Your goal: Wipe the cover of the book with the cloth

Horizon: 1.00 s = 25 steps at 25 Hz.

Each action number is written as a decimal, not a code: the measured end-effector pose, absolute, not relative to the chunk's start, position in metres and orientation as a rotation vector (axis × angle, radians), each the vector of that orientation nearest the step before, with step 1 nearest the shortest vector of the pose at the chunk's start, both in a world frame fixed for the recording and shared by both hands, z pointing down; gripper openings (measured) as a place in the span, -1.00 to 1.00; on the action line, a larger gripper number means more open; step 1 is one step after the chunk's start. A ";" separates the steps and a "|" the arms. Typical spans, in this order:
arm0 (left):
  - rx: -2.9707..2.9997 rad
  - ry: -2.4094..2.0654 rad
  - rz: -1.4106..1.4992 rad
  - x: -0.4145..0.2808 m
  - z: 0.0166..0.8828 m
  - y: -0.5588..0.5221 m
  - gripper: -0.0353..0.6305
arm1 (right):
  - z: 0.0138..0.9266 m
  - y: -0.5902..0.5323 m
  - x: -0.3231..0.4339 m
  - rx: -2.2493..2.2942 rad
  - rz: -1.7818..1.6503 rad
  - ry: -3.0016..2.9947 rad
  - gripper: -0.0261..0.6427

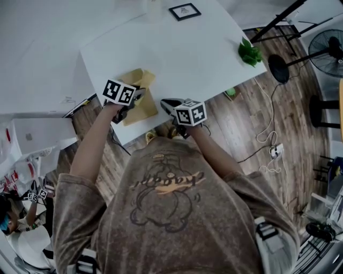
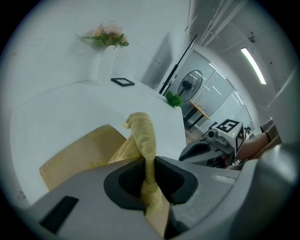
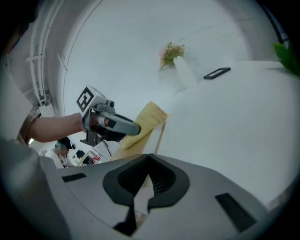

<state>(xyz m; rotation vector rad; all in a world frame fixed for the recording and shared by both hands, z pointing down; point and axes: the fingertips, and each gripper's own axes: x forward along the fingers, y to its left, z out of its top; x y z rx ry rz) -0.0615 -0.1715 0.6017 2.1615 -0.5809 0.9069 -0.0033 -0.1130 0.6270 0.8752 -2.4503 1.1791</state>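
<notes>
Grey-brown printed T-shirt; left hand-held gripper and right hand-held gripper grey with marker cubes.

Book lies at near edge of the bench, cloth over its far end; frame at far edge, sprig near right corner.

A studio-like office room: white table on a wooden floor, a standing fan far right, loose cables, glass partitions.
</notes>
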 end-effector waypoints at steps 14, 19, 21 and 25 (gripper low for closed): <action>2.158 -0.503 0.858 -0.034 0.597 -0.110 -0.74 | 0.613 -0.115 0.060 1.066 1.247 -2.438 -0.92; 2.155 -0.491 0.817 -0.027 0.596 -0.088 -0.74 | 0.610 -0.116 0.066 1.080 1.250 -2.443 -0.92; 2.148 -0.486 0.794 -0.025 0.594 -0.080 -0.74 | 0.604 -0.119 0.067 1.090 1.241 -2.454 -0.92; 2.127 -0.456 0.748 -0.021 0.593 -0.061 -0.74 | 0.599 -0.123 0.063 1.068 1.229 -2.466 -0.92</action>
